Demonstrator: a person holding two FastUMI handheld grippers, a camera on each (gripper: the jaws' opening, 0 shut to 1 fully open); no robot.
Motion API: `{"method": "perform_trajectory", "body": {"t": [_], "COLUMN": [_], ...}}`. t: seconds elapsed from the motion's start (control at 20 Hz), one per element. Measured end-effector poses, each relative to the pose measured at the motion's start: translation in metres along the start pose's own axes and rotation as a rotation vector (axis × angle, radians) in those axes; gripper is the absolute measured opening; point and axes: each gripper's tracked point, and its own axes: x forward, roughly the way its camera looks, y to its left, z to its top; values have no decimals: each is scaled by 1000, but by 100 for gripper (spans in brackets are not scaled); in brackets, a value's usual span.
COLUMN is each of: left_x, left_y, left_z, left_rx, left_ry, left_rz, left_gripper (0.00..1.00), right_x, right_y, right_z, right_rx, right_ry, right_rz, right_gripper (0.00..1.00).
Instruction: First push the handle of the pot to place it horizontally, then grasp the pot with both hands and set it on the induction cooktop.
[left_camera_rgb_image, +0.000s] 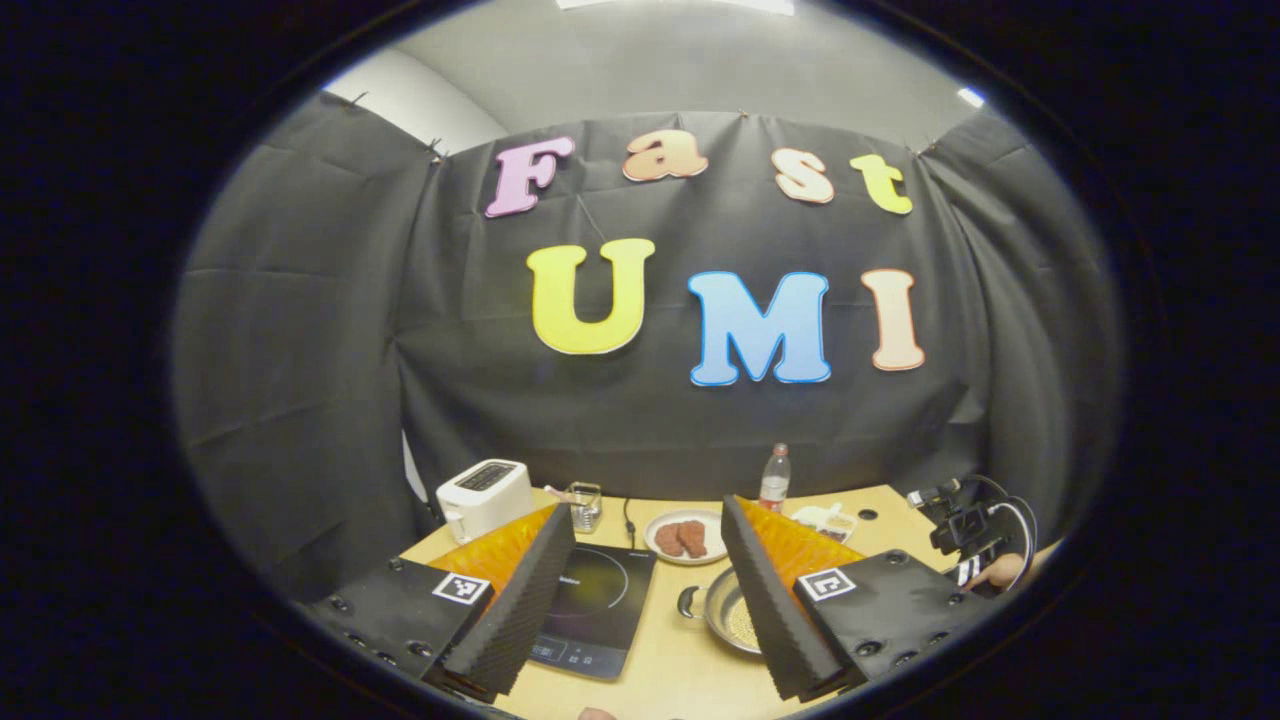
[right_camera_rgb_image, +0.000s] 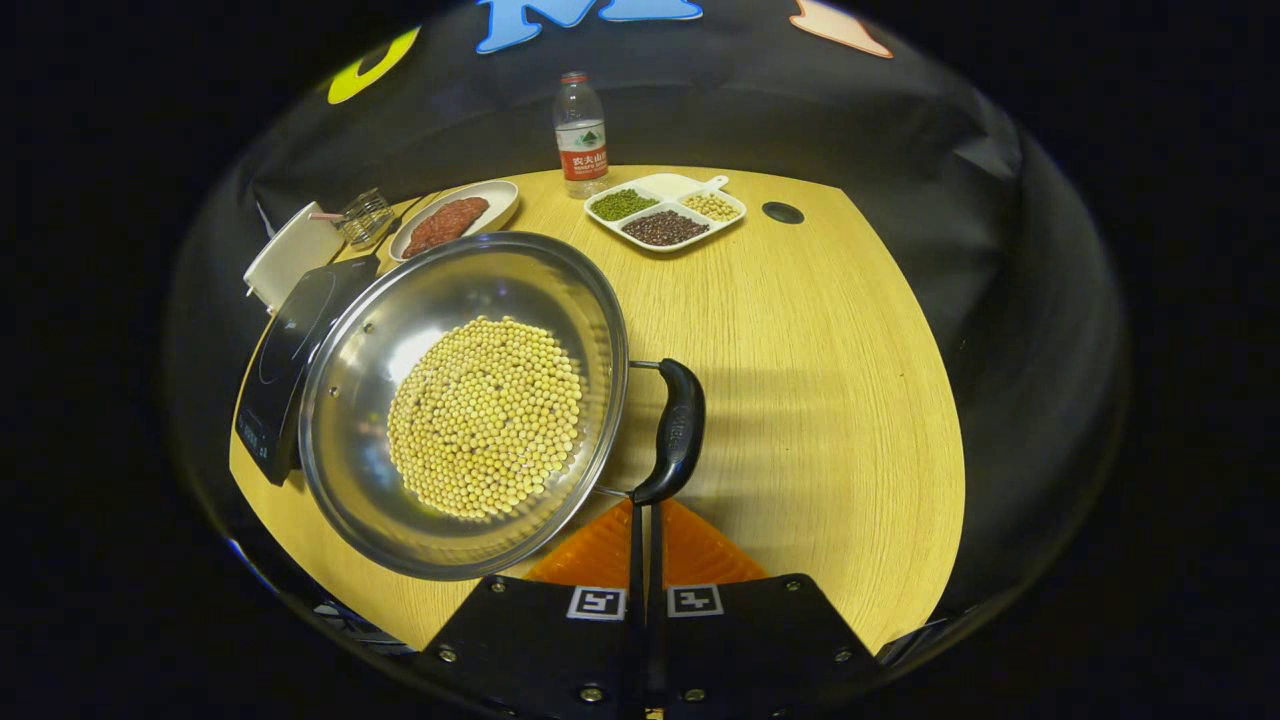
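Pot (right_camera_rgb_image: 470, 400) sits on the table (right_camera_rgb_image: 830, 380), its left rim overlapping the near edge of the cooktop (right_camera_rgb_image: 285, 360) in the right gripper view; whether it rests on it or just stands beside it cannot be told. The bowl holds a heap of soybeans (right_camera_rgb_image: 487, 415). Right handle (right_camera_rgb_image: 675, 430) is black, on wire brackets, and its long axis runs near-to-far along the pot's rim, lower end toward the right gripper (right_camera_rgb_image: 645, 530). A second handle (left_camera_rgb_image: 688, 601) shows on the pot's opposite side in the left gripper view. The right gripper's fingers are closed flat together, nothing between them, the joined tips just under the handle's lower end; contact is likely but not certain. The left gripper (left_camera_rgb_image: 650, 600) is held high and back with its fingers wide apart, empty, cooktop and pot seen between them. Judgement: the step in hand is the handle push, and the lift has not begun. Risks: the closed tips meet a rounded handle end, so they could slip off to one side and jolt the rim; a push that drags the whole pot instead of swinging the handle could slide it against the cooktop; any tilt would spill soybeans, as the heap is loose. Plate of meat (right_camera_rgb_image: 447, 222) and divided dish (right_camera_rgb_image: 665, 210) stand well apart.
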Motion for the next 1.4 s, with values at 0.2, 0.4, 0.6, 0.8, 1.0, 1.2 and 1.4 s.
{"method": "perform_trajectory", "body": {"t": [0.2, 0.4, 0.6, 0.8, 1.0, 1.2, 1.4], "left_x": [30, 57, 76, 101, 129, 153, 180], "left_y": [3, -10, -27, -36, -48, -60, -69], "left_z": [-15, -35, -53, -83, -121, -165, -214], "left_rx": [-10, -18, -55, -71, -53, -40, -13], "left_ry": [22, 52, 93, 157, 212, 274, 349], "left_rz": [-97, -234, -346, -379, -354, -308, -269], "left_gripper": [94, 94, 96, 96, 97, 96, 95], "right_x": [-14, -52, -94, -117, -113, -85, -46], "right_y": [0, 5, 11, 15, 14, 7, 0], "right_z": [2, 20, 40, 55, 60, 60, 60], "right_rx": [45, 96, 155, 190, 184, 170, 163], "right_ry": [-29, -162, -303, -418, -467, -428, -365], "right_rz": [-53, -94, -126, -122, -93, -83, -59], "right_gripper": [1, 33, 85, 85, 85, 86, 86]}}
